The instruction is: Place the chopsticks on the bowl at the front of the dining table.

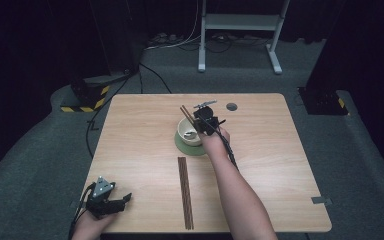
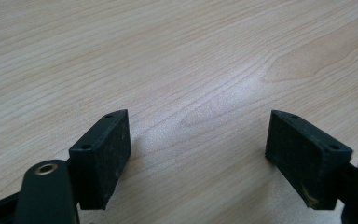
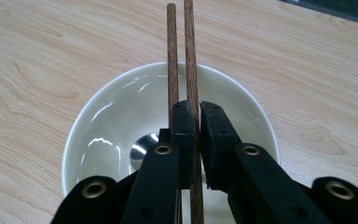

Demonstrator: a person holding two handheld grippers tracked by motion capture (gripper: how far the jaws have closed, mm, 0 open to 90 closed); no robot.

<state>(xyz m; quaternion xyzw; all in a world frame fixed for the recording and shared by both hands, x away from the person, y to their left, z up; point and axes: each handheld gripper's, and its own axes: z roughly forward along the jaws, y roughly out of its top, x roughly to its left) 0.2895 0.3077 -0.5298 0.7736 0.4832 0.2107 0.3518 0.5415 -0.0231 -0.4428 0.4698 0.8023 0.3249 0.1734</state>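
Holding a pair of chopsticks (image 3: pixel 189 60) clamped over the white bowl (image 3: pixel 98 121), the right gripper (image 3: pixel 198 121) seems ready to lay them across its rim; left gripper (image 2: pixel 198 154) rests spread apart, empty.

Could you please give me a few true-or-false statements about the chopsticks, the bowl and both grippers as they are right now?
1. The right gripper is shut on a pair of chopsticks above the bowl. True.
2. The left gripper holds chopsticks. False: its jaws stand open over bare table.
3. The bowl sits on a green mat. True.
4. The second pair of chopsticks lies inside the bowl. False: it lies on the table, nearer the person.
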